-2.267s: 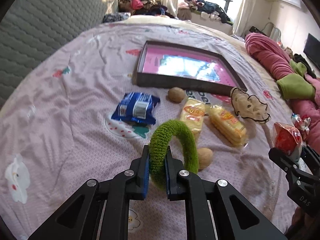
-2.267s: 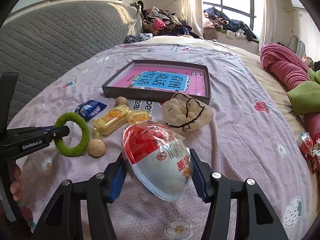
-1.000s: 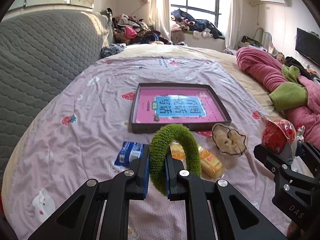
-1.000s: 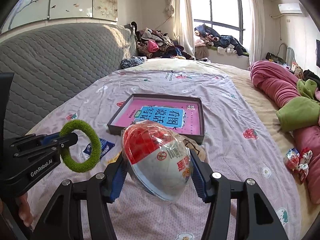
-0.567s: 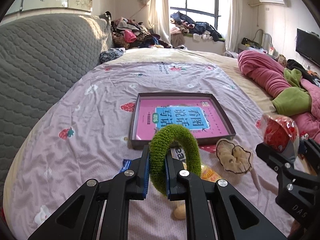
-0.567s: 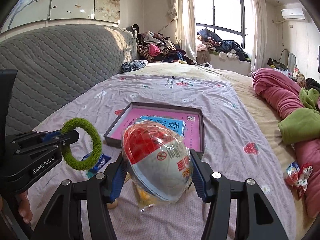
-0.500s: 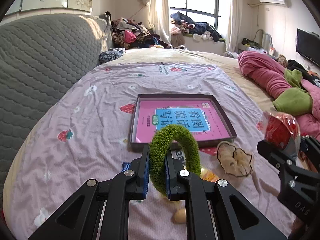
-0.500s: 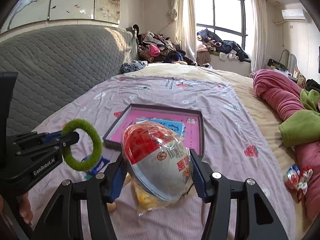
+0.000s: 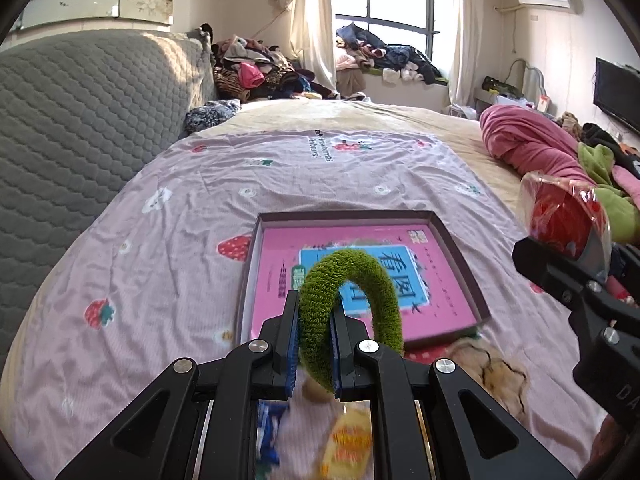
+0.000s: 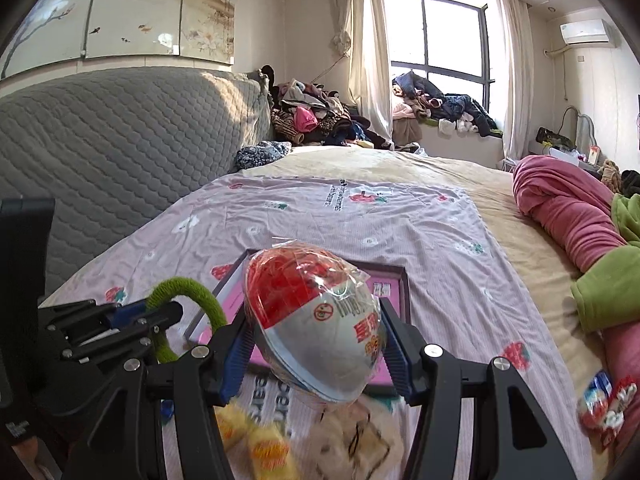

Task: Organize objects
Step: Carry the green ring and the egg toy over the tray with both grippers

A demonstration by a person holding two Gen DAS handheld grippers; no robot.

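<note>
My left gripper (image 9: 314, 336) is shut on a fuzzy green ring (image 9: 352, 304) and holds it up just before the shallow dark box (image 9: 460, 256) with a pink and blue card inside. The ring also shows in the right wrist view (image 10: 192, 304). My right gripper (image 10: 316, 344) is shut on a wrapped red and white bowl-shaped pack (image 10: 316, 320), held in the air in front of the box (image 10: 404, 292). The pack and right gripper appear at the right of the left wrist view (image 9: 560, 220).
On the pink sheet (image 9: 168, 272) below the grippers lie a beige scrunchie (image 9: 492, 372), yellow snack packs (image 10: 256, 436), a blue packet (image 9: 268, 436) and a small round nut (image 9: 314, 390). A grey headboard (image 9: 80, 128) runs along the left. Pink and green bedding (image 10: 580, 220) lies at the right.
Both grippers have moved forward toward the box with their loads; the loose items on the sheet have slid to the bottom of both views.
</note>
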